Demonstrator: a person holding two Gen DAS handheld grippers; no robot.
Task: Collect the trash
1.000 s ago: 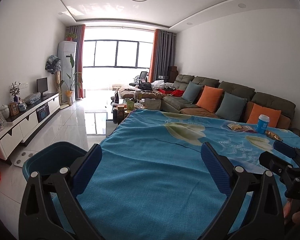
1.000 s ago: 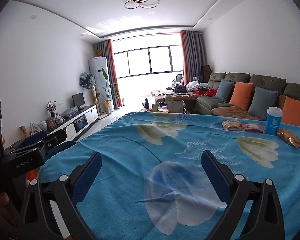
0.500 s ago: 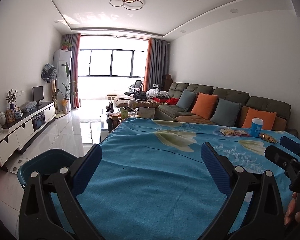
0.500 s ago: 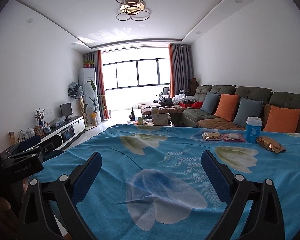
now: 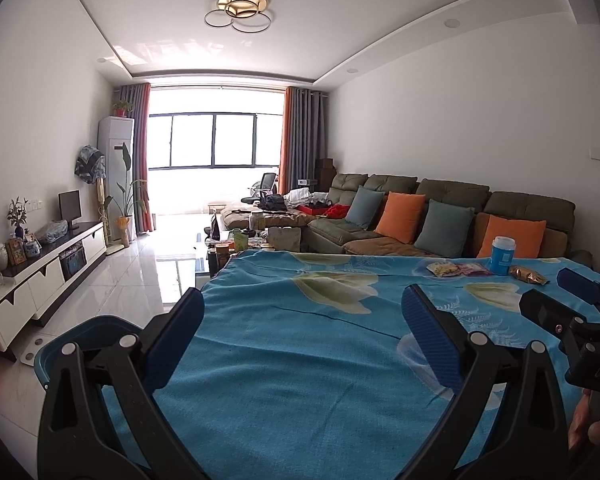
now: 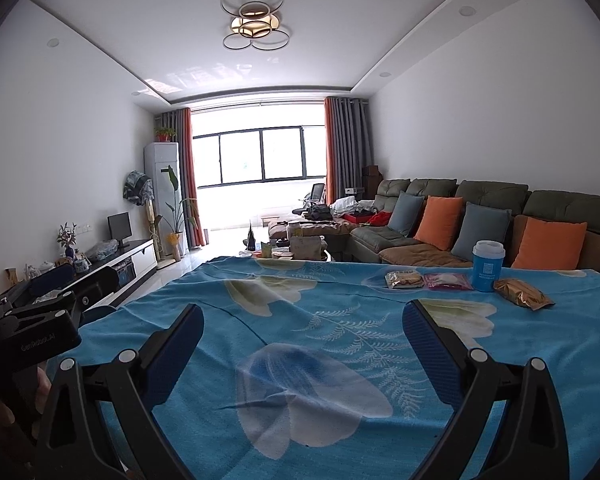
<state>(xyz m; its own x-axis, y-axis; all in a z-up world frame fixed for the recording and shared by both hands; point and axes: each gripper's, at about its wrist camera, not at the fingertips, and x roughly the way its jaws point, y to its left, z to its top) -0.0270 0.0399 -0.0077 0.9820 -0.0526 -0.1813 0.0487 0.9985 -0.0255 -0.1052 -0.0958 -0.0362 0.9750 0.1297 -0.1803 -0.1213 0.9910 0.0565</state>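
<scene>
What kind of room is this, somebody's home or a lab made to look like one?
Most likely a lived-in home living room. A long sofa with orange and grey cushions lines the right wall, a low TV cabinet with a small screen and ornaments stands on the left, and a table under a blue floral cloth carries snack packets.

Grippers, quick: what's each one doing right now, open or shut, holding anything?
Left gripper: open, fingers spread wide, holding nothing, above the blue tablecloth.
Right gripper: open, fingers spread wide, holding nothing.
</scene>
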